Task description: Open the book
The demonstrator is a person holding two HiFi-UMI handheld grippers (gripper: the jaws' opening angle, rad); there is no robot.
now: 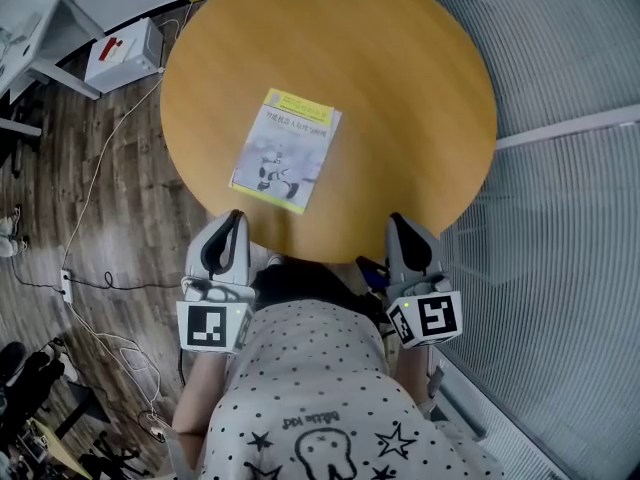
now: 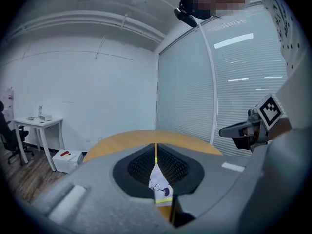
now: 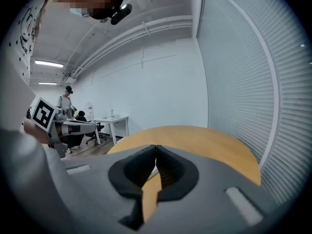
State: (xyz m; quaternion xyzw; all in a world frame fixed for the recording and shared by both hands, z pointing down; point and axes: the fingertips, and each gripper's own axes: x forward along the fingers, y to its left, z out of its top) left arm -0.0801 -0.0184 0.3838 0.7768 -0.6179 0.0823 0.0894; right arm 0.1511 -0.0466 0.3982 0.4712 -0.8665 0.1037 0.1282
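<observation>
A closed book (image 1: 285,151) with a pale cover and yellow bands lies flat on the round wooden table (image 1: 400,88), a little left of its middle. My left gripper (image 1: 233,218) hovers at the table's near edge, just short of the book's near end, its jaws shut and empty. Through the slit between its jaws a strip of the book (image 2: 161,186) shows in the left gripper view. My right gripper (image 1: 396,222) stands at the near edge further right, jaws shut with nothing in them. A sliver of the book (image 3: 153,172) peeks through them in the right gripper view.
A white box (image 1: 125,53) sits on the wood floor left of the table, with cables (image 1: 85,218) trailing past it. A slatted blind wall (image 1: 560,218) runs along the right. A white desk (image 2: 39,123) stands far left; a person (image 3: 66,99) is in the background.
</observation>
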